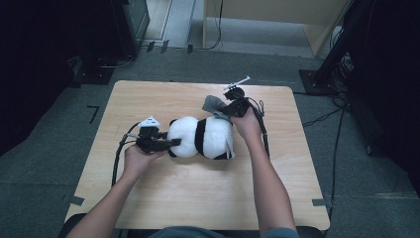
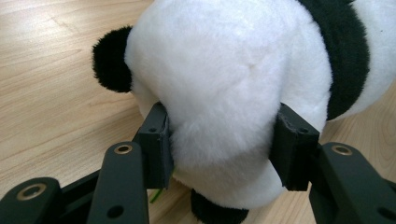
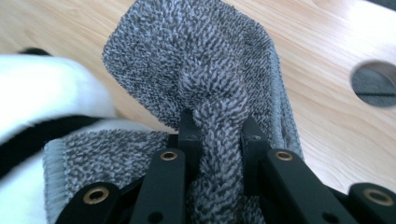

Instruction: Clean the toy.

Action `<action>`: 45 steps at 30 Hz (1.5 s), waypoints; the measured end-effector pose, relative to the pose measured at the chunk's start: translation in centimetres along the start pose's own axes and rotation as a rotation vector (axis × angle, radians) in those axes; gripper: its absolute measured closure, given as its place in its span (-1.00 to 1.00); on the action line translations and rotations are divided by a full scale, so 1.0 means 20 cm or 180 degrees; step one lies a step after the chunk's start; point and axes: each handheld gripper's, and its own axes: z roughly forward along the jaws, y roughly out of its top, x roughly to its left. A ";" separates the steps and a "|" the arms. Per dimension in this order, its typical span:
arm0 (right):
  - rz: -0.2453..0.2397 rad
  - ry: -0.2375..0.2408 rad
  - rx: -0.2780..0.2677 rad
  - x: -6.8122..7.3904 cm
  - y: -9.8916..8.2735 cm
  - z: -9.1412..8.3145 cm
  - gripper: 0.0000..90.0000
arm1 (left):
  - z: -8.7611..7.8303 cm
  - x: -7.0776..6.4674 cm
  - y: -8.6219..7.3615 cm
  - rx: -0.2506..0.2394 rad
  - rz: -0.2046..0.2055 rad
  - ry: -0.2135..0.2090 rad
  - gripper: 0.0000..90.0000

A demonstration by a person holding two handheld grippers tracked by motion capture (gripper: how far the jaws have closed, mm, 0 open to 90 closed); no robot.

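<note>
Grey terry cloth (image 3: 196,70) is bunched and pinched tight between the jaws of the right hand-held gripper (image 3: 219,135), its loose end draped over the plush panda (image 1: 200,137). That panda lies on its side mid-way across the wooden desk (image 1: 163,198). On the panda's white head, the left hand-held gripper (image 2: 219,144) squeezes from both sides.

On the table (image 1: 148,198) in front of you, the plush panda (image 1: 200,138) lies on its side near the middle. Your left gripper (image 1: 171,143) sits just to its left, jaws around the head (image 2: 219,93). Your right gripper (image 1: 224,110) is behind the panda's right end, pinching a cloth (image 3: 196,60) (part of it drapes over the panda's body).
</note>
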 end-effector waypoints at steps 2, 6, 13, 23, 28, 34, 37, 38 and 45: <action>0.0107 -0.0001 0.0031 -0.04 -0.04 0.00 0.72 | 0.00 0.00 0.00 -0.0003 -0.0004 -0.0001 0.07; 0.0253 -0.0003 0.0050 -0.12 -0.12 0.01 0.72 | 0.00 0.00 0.00 -0.0018 -0.0011 -0.0014 0.06; 0.0380 0.0201 -0.0331 -0.14 -0.10 -0.11 0.73 | 0.00 0.00 0.00 -0.0019 -0.0028 -0.0033 0.06; -0.0342 0.0178 -0.0409 0.23 0.14 -0.19 0.72 | -0.01 -0.01 0.01 -0.0032 -0.0026 0.0000 0.06; -0.0588 0.0343 -0.0379 0.43 0.23 -0.12 0.72 | -0.01 -0.01 0.01 -0.0030 -0.0012 0.0005 0.06; -0.0805 0.0452 -0.0183 0.63 0.28 0.03 0.72 | -0.01 -0.02 0.01 -0.0031 -0.0012 0.0016 0.06; -0.0879 0.0459 0.0002 0.69 0.27 0.12 0.72 | -0.02 -0.03 0.01 -0.0022 0.0003 0.0034 0.07; -0.0898 0.0448 0.0052 0.69 0.26 0.14 0.72 | -0.01 -0.02 0.01 -0.0011 -0.0004 0.0038 0.07; -0.0892 0.0317 0.0135 0.62 0.25 0.17 0.72 | -0.01 -0.02 0.01 -0.0029 -0.0051 0.0043 0.09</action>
